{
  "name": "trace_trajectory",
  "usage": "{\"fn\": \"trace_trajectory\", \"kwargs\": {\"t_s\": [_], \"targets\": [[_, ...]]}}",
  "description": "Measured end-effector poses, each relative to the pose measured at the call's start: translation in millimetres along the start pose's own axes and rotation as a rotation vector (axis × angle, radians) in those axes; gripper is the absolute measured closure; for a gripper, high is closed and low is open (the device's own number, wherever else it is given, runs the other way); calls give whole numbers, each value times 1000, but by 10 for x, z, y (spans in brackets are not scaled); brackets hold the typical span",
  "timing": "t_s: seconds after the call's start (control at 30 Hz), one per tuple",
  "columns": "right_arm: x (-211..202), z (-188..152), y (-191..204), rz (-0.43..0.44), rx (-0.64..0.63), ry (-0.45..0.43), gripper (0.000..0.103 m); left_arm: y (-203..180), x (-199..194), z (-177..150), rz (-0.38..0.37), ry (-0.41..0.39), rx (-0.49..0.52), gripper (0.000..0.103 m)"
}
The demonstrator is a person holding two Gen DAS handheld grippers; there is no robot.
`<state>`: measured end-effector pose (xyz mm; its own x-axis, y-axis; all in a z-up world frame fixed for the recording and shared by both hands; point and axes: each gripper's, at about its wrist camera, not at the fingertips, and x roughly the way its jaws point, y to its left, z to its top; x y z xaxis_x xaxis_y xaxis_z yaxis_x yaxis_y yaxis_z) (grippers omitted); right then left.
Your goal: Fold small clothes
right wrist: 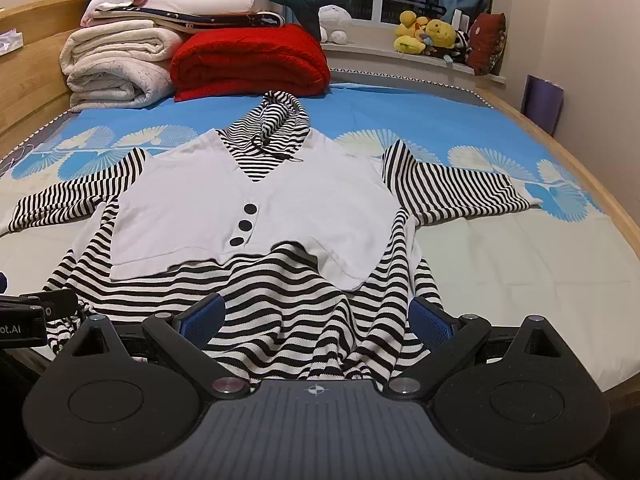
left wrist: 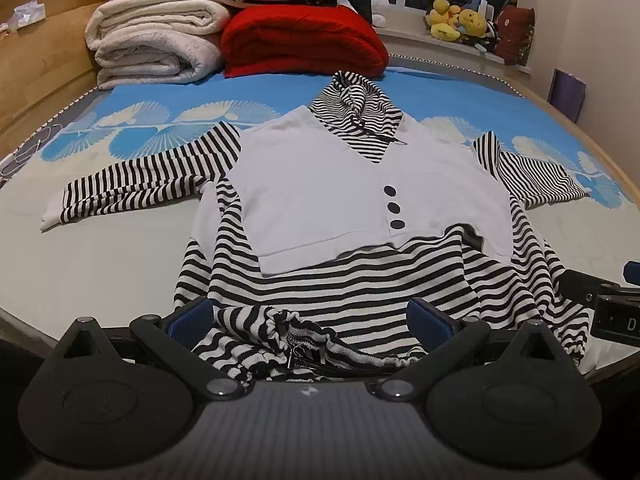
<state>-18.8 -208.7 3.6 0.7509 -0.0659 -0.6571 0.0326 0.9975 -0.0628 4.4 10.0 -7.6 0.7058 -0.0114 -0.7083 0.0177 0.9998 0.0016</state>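
Observation:
A black-and-white striped hooded top with a white vest front and three black buttons (left wrist: 340,200) lies spread on the bed, sleeves out to both sides; it also shows in the right wrist view (right wrist: 256,208). My left gripper (left wrist: 310,318) is open, its blue pads on either side of the bunched striped hem with its drawstring (left wrist: 296,336). My right gripper (right wrist: 316,318) is open, its pads on either side of the hem further right (right wrist: 304,332). The hem is rumpled at the near edge of the bed.
The blue and cream patterned bedsheet (left wrist: 120,248) covers the bed. Folded cream blankets (left wrist: 148,44) and a red blanket (left wrist: 304,40) are stacked at the far end. Plush toys (right wrist: 428,36) sit on the windowsill. A wooden bed frame (right wrist: 580,168) runs along the right.

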Motion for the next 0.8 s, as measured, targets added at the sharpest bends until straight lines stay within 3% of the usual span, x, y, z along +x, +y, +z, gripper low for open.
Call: {"fn": "trace_trajectory", "kwargs": {"t_s": [0.8], "targets": [[11, -20, 12, -1, 4, 5, 5, 17, 4, -6, 5, 8, -10, 0]]}}
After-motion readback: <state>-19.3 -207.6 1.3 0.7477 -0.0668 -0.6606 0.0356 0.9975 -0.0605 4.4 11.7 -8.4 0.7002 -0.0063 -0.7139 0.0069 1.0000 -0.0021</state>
